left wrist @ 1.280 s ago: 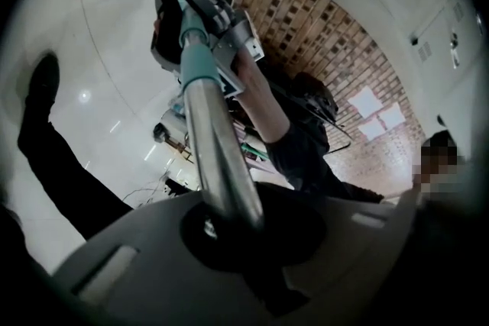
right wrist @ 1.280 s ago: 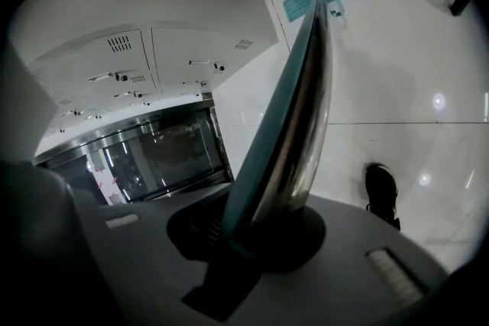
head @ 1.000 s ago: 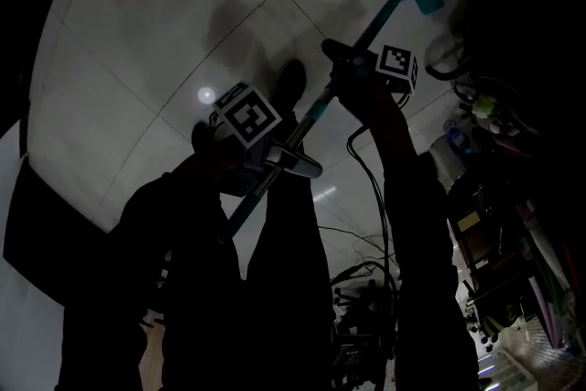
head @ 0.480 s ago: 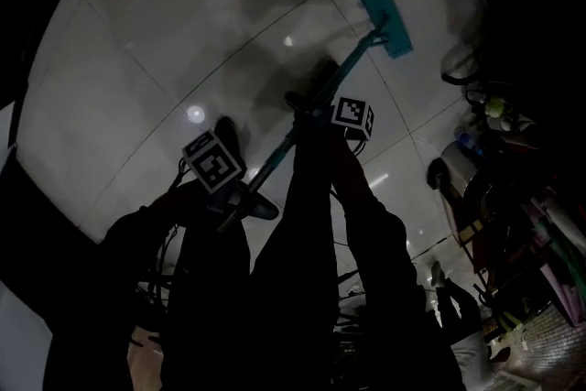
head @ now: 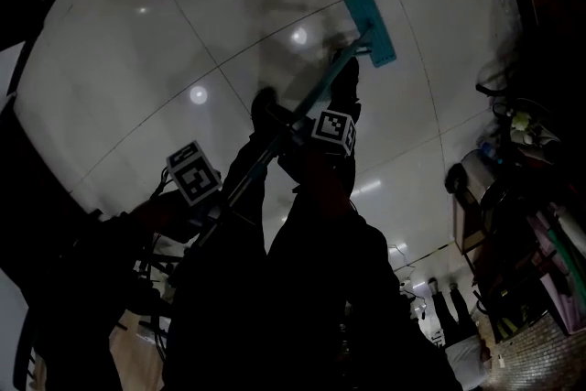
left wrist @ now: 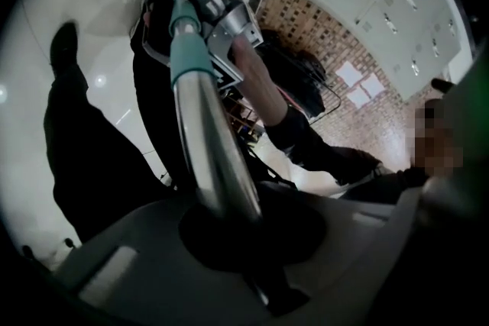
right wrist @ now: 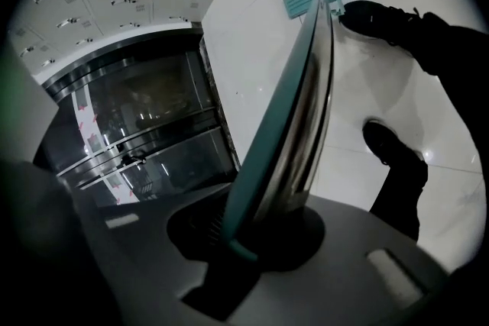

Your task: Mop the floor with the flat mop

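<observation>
Left hand-held gripper [left wrist: 223, 216] and right hand-held gripper [right wrist: 260, 231] clamped on silver-and-teal flat mop pole [right wrist: 306, 103], teal mop head [head: 368, 23] on glossy pale tiled floor [head: 137, 59].

teal mop head [head: 368, 23], silver-and-teal pole [right wrist: 306, 111], pale grey tiled floor [head: 165, 23], brown brick-patterned wall [left wrist: 313, 23].

The teal flat mop head [head: 368, 23] lies on the glossy tiled floor [head: 165, 32], just beside a dark shoe [head: 345, 80]. Its mop handle [head: 316, 94] slants back to the right tongs [head: 298, 128], then the left tongs [head: 212, 213].
</observation>
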`<state>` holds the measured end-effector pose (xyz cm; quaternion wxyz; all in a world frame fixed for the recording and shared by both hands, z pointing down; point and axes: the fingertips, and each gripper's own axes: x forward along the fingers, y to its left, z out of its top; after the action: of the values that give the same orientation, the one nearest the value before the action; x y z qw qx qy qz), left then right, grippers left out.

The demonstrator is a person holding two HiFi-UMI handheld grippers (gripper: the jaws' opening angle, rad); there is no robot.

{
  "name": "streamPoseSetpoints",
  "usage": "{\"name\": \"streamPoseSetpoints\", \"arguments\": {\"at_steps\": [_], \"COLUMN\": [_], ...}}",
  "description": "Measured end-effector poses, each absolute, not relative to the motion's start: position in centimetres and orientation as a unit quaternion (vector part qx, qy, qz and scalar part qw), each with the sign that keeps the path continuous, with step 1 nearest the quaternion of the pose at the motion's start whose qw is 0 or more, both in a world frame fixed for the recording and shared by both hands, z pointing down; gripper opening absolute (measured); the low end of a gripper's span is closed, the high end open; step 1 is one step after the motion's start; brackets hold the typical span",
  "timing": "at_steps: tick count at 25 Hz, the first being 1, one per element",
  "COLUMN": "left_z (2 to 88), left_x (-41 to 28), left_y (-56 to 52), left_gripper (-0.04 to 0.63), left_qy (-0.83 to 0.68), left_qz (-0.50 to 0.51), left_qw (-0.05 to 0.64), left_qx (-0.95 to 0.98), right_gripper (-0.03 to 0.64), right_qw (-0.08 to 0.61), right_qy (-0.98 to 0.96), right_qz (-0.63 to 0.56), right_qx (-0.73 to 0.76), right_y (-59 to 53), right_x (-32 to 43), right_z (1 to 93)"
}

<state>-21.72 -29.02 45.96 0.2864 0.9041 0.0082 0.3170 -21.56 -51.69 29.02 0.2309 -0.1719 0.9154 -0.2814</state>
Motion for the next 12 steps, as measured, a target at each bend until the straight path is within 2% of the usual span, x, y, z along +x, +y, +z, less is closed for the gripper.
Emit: {"name": "streamPoseSetpoints", "arguments": {"at_steps": [4,12], "left_z": [46.9,46.0], "left_x": [-23.2,-23.0], "left_y": [-28.9,-29.8], "left_gripper": [0.025,0.026], "left_qy": [0.031,0.023], "left_qz": [0.288,0.287], "left_qw": [0.290,0.272], "left_qx": [0.912,0.918], "right_gripper": [0.077,0.074], "right_qw": [0.230,0.237], "right_qy": [0.913,0.909], "right_qz": [-0.287,-0.290], "right_qx": [-0.176,-0.181], "right_y": [-51.7,-51.7], "right_x": [-23.7,-22.1], "right_z": [30.3,30.0]}}
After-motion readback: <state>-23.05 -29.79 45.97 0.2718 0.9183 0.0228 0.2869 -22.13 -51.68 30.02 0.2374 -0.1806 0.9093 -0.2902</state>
